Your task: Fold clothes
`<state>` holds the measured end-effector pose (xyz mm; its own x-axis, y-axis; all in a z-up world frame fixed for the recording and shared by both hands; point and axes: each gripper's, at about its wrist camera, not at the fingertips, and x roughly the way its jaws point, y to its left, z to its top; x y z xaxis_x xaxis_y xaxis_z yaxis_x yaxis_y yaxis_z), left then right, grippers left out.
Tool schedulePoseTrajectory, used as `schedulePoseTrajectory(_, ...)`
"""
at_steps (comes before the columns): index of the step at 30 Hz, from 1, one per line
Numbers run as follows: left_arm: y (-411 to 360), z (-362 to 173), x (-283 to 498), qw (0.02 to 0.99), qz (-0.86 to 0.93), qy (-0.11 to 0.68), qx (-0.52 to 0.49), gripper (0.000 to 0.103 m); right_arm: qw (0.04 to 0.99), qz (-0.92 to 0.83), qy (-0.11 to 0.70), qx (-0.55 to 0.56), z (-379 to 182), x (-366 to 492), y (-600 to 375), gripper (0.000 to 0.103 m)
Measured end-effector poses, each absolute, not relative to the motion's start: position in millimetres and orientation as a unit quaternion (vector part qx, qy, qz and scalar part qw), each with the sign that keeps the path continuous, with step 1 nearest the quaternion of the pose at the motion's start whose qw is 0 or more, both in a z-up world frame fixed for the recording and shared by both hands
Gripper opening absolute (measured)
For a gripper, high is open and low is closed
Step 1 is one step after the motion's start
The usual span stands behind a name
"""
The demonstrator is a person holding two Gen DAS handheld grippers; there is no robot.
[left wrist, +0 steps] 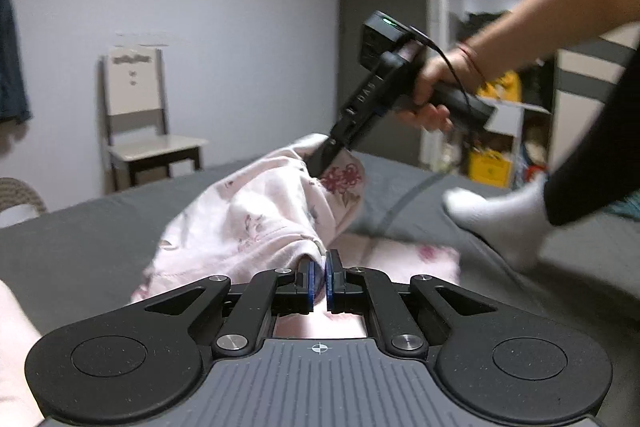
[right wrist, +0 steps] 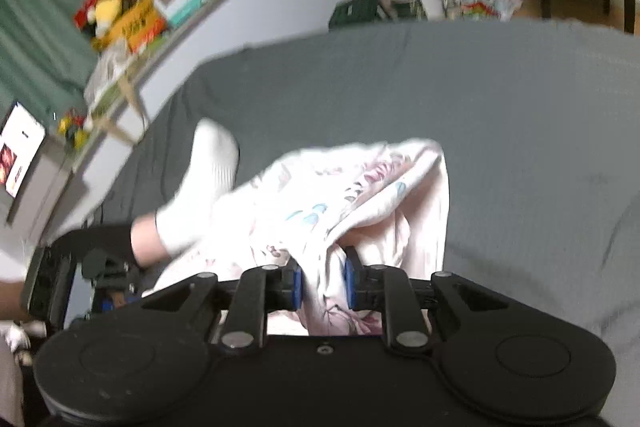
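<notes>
On the grey bed (left wrist: 100, 227), a pale pink flowered garment (left wrist: 256, 211) is being held up in a loose, rumpled heap, lifted at two places and sagging between them. Its near edge is being pinched by the left gripper (left wrist: 319, 279), whose blue-padded fingers (left wrist: 307, 283) are pressed almost together on a fold of the cloth. Its far edge is being gripped higher up by the right gripper (left wrist: 324, 155), which is being carried in a hand (left wrist: 436, 95) reaching in from the right. In the right wrist view, a bunch of the same cloth (right wrist: 360, 187) is being clamped between the right gripper's fingers (right wrist: 324, 283), the jaws being kept a little apart by the thickness of the fabric. Just beside the garment, a foot in a white sock (left wrist: 496, 219) is being rested on the bed, with a black trouser leg (left wrist: 592, 155) above it. Well behind the bed, a pale wooden chair (left wrist: 140, 115) is being seen against the wall, and an open wardrobe (left wrist: 496, 75) with yellow boxes is being seen to the right. A cluttered shelf (right wrist: 132, 23) is being shown past the bed in the right wrist view, much blurred.
</notes>
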<state>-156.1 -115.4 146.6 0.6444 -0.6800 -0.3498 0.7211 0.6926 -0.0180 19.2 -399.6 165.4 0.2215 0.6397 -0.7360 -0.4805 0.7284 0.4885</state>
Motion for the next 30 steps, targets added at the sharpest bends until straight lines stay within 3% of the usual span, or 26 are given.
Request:
schedulePoseTrajectory(8, -111.9, 127.9, -183.7, 0.867, -0.442, 0.214, 0.086, 0.004, 0.737, 0.346, 0.580, 0.022, 134.8, -29.4, -403.0, 0.021)
schedulePoseTrajectory(11, -110.7, 122.7, -187.4, 0.859, -0.452, 0.219, 0.095, 0.005, 0.736, 0.335, 0.587, 0.028, 131.5, -37.6, -403.9, 0.028)
schedulePoseTrajectory(15, -103.5, 120.9, -185.9, 0.858, -0.451, 0.233, 0.076, 0.005, 0.736, 0.325, 0.593, 0.030, 152.1, -41.8, -403.2, 0.056)
schedulePoseTrajectory(21, -104.0, 123.9, -185.9, 0.863, -0.448, 0.224, 0.071, 0.005, 0.707, 0.292, 0.644, -0.026, 185.2, -72.3, -405.9, 0.065)
schedulePoseTrajectory(26, -103.4, 124.4, -188.0, 0.863, -0.446, 0.228, 0.071, 0.005, 0.624, 0.353, 0.697, 0.032, 217.2, -108.2, -419.0, 0.067)
schedulePoseTrajectory(28, -103.6, 124.6, -187.8, 0.862, -0.446, 0.230, 0.068, 0.005, 0.637, 0.368, 0.676, 0.043, 225.6, -114.4, -421.7, 0.078)
schedulePoseTrajectory(29, -103.8, 124.6, -187.7, 0.863, -0.445, 0.231, 0.067, 0.005, 0.668, 0.352, 0.654, 0.035, 224.8, -113.3, -421.2, 0.094)
schedulePoseTrajectory(30, -104.4, 124.7, -187.8, 0.863, -0.444, 0.231, 0.068, 0.005, 0.708, 0.316, 0.631, 0.018, 220.7, -110.0, -419.3, 0.102)
